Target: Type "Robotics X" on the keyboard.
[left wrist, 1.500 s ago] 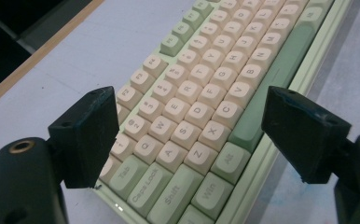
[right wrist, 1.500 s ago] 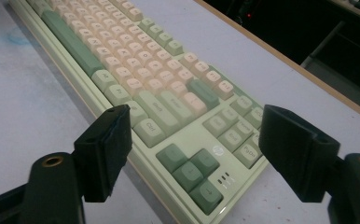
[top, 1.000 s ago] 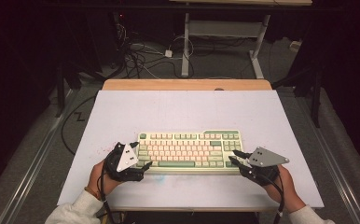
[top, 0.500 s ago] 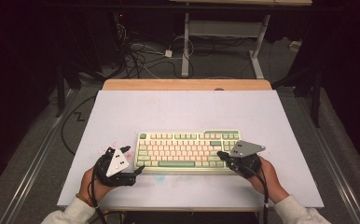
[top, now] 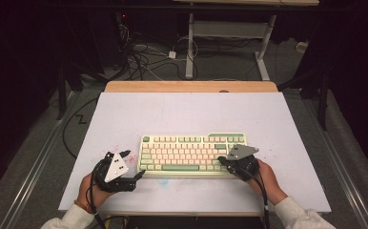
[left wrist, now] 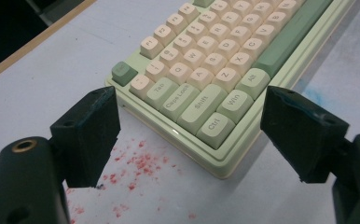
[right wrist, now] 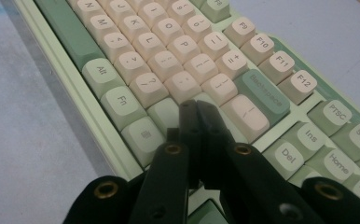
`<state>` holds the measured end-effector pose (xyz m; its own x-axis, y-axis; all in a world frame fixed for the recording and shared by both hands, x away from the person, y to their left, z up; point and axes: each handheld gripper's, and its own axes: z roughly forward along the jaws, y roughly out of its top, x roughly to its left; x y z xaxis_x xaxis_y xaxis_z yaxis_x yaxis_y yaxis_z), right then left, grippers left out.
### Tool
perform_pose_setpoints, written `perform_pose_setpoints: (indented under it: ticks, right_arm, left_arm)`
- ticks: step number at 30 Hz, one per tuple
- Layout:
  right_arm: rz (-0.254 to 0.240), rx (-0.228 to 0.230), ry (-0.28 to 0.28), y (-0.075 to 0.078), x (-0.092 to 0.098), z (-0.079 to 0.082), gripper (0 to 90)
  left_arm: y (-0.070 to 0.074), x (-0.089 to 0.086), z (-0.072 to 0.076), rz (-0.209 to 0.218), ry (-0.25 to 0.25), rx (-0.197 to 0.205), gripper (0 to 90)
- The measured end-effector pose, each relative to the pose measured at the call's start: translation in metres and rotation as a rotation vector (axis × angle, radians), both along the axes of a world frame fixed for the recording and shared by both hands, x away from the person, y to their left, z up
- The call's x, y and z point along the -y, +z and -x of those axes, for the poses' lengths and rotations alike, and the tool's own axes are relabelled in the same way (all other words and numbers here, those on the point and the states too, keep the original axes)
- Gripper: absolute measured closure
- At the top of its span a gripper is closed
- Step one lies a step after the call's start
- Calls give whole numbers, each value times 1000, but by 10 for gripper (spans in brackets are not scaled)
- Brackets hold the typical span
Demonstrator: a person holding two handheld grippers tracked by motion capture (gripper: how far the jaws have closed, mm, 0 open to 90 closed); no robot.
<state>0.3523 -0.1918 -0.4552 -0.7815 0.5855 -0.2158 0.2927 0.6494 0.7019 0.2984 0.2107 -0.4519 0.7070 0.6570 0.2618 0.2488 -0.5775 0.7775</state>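
Right gripper view: the right hand-held gripper (right wrist: 197,108) has its jaws pinched together, empty, tip poised over the right-hand keys of the cream-and-green plastic mechanical keyboard (right wrist: 178,70), likely to press one. The left hand-held gripper (left wrist: 192,135) gapes wide at the keyboard's near left corner on the pale lilac worktop (top: 182,114), seemingly ready to steady it.

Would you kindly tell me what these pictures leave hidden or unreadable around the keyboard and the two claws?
- Right gripper view: the shut right claw covers the keys beneath its tips, so whether it touches one is unclear.
- Left gripper view: the keyboard is cut off by the top edge.
- High view: key legends are too small to read; the grey plate hides the left claw jaws' gap.
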Motion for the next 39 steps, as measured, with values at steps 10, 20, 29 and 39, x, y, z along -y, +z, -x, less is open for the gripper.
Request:
perform_pose_setpoints:
  ticks: [10, 20, 29, 39]
  right_arm:
    - [-5, 4, -4, -1, 1, 0, 900]
    - [-10, 5, -11, -2, 1, 1, 900]
    - [-8, 10, -9, -2, 1, 1, 900]
    - [-4, 21, -10, -3, 1, 2, 900]
  left_arm:
    - [10, -3, 2, 21, -33, -24, 581]
    - [14, 1, -3, 13, -49, -68, 872]
    - [14, 18, -14, -17, -56, -117, 873]
    - [11, 40, -29, -61, -80, -155, 871]
